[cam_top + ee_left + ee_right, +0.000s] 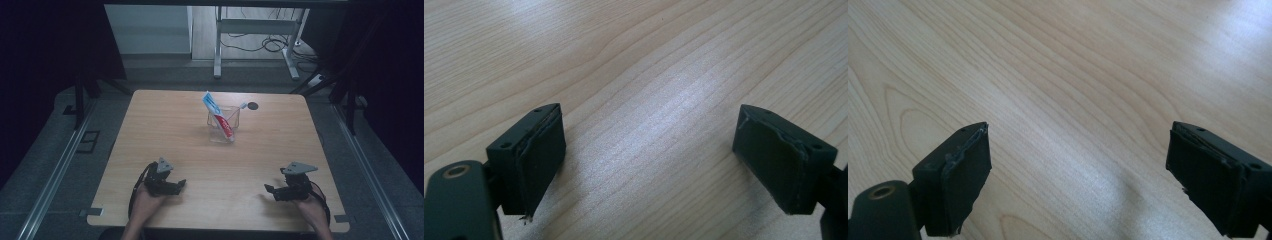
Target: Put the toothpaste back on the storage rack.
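While I watch from the high view, the wooden table (165,130) sits lit among dark surroundings, and I record its contents from left to right.

At the near left, the left hand (144,201) holds the left gripper (181,185) low over the table, close to the near edge, its grey three-cornered plate on top and its jaws pointing toward the table's middle. In the left gripper view, I see the left gripper (649,165) with its jaws standing wide apart and nothing between them but bare wood grain. The black pads (540,160) show ragged edges.

At the table's centre, toward the far side, stands a clear glass cup (223,125), upright. A toothpaste tube (218,114), white and blue with a red lower part, leans inside it, its upper end rising above the rim to the left. A toothbrush (240,107) also rests in the cup, its head projecting over the rim to the right. Just beyond it, a small dark round spot (253,106) marks the tabletop. The cup is well apart from both grippers.

At the near right, the right hand (314,210) holds the right gripper (268,190), jaws pointing leftward. In the right gripper view, the right gripper (1078,175) likewise has its jaws spread wide, gripping nothing.
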Tool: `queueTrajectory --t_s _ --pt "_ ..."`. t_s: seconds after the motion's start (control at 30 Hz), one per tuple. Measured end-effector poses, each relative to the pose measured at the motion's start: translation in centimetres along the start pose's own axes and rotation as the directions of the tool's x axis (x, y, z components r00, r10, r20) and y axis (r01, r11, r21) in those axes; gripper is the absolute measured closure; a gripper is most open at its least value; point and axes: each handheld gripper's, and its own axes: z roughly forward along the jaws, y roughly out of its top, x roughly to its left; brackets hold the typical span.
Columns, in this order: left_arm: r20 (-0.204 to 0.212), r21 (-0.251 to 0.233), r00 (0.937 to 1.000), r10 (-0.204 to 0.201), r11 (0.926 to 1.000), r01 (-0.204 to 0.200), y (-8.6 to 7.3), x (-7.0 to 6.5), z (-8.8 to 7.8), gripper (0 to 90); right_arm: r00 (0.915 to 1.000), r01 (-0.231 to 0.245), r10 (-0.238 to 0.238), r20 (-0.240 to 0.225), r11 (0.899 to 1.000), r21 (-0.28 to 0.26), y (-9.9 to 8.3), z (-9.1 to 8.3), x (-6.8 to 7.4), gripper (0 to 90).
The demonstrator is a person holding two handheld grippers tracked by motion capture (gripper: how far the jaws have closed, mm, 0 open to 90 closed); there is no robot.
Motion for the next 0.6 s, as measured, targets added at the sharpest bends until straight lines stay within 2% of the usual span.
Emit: queueTrajectory --t_s 0.13,0.37,0.47,0.6 --pt "0.000 0.001 1.0000 0.001 1.0000 -0.001 0.0 0.0 0.0 13.7 1.0000 -0.003 0.003 -0.005 1.000 0.007 -0.6 0.4 0.0 10.3" --pt "0.000 0.003 1.0000 0.003 1.0000 -0.003 0.0 0.0 0.0 13.7 0.9997 0.023 -0.023 0.012 0.999 0.047 -1.5 1.4 0.2 10.0" --pt "0.000 0.002 1.0000 0.003 1.0000 -0.003 0.0 0.0 0.0 13.7 0.9999 -0.008 0.009 -0.012 1.000 0.026 -1.9 1.6 0.1 9.1" --pt "0.000 0.002 1.0000 0.002 1.0000 -0.002 0.0 0.0 0.0 13.6 0.9999 -0.005 0.005 -0.015 1.000 0.022 -2.0 1.7 0.1 8.4"
